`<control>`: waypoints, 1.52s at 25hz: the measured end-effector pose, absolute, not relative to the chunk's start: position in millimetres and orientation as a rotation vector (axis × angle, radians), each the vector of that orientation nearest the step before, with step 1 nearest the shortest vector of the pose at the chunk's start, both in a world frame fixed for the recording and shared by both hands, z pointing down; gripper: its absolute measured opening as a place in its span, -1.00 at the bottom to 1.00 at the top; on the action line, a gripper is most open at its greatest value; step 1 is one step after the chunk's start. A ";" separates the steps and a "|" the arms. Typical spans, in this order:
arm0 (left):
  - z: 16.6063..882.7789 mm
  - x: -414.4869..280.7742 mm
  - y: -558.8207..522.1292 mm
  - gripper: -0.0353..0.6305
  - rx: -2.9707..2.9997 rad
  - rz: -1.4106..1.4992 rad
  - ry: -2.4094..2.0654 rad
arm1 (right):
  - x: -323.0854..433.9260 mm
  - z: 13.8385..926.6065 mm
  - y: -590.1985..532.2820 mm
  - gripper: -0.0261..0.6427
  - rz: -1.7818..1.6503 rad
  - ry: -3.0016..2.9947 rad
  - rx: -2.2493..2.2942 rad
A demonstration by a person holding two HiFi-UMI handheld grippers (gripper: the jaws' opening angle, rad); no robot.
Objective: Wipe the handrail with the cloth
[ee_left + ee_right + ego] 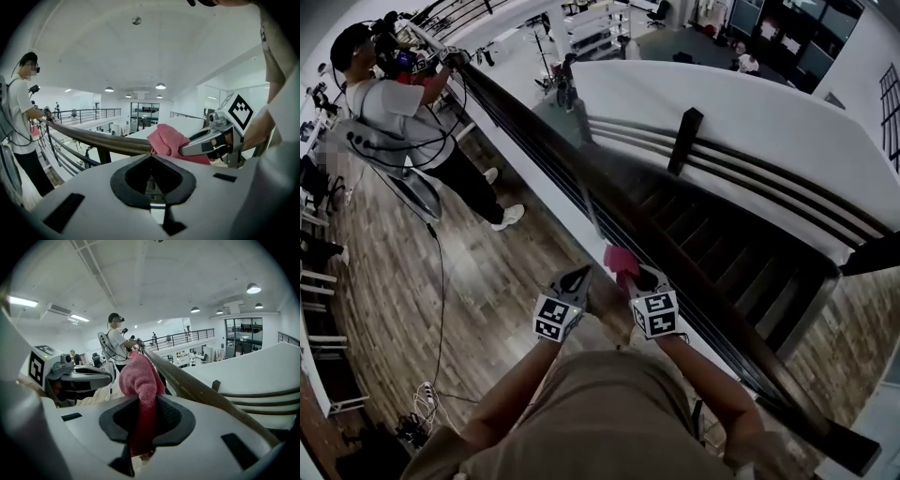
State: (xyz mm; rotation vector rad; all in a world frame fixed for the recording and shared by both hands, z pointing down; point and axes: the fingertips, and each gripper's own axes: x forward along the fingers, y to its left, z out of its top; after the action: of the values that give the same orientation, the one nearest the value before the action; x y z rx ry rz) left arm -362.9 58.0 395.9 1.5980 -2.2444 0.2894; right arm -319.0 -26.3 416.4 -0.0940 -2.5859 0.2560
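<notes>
Right claw (629, 275) clamped on pink cloth (621, 259), which is bunched against the handrail (546, 137). Left claw (576, 279) pinched closed, empty, just beside the right one, off the rail.

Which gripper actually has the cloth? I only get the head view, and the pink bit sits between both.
Observer: The right gripper. Its own view shows the jaws shut on the pink cloth, with a tail of it running back between the pads.
Operator: Left one empty?
Observer: Yes. In the left gripper view, the left gripper has its jaws together with nothing between them.
Operator: Cloth on the rail yet?
Observer: Looks so. From the left gripper view the cloth sits bunched on top of the handrail, at its near end.
</notes>
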 end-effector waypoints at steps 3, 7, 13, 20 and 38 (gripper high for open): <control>405.0 -407.6 53.9 -0.85 1.673 0.341 -2.229 | -367.4 438.2 -16.1 -0.68 0.253 -2.577 -0.056; 431.2 -475.0 52.9 -0.85 1.749 0.446 -2.165 | -437.1 476.9 -8.0 -0.68 0.277 -2.544 0.048; 465.6 -566.5 45.5 -0.85 1.800 0.438 -2.042 | -528.7 534.9 -16.2 -0.68 0.304 -2.510 0.272; 494.7 -639.8 48.5 -0.85 1.850 0.455 -1.968 | -605.9 593.0 -27.8 -0.68 0.280 -2.461 0.616; 521.0 -669.9 28.4 -0.85 1.985 0.584 -1.787 | -666.1 609.0 -76.2 -0.68 0.332 -2.556 0.950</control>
State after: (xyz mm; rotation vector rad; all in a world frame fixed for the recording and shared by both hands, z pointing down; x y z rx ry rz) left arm -669.9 28.4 521.0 1.9852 -1.7871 0.5836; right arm -666.1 -76.2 609.0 0.9502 -2.5557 0.3322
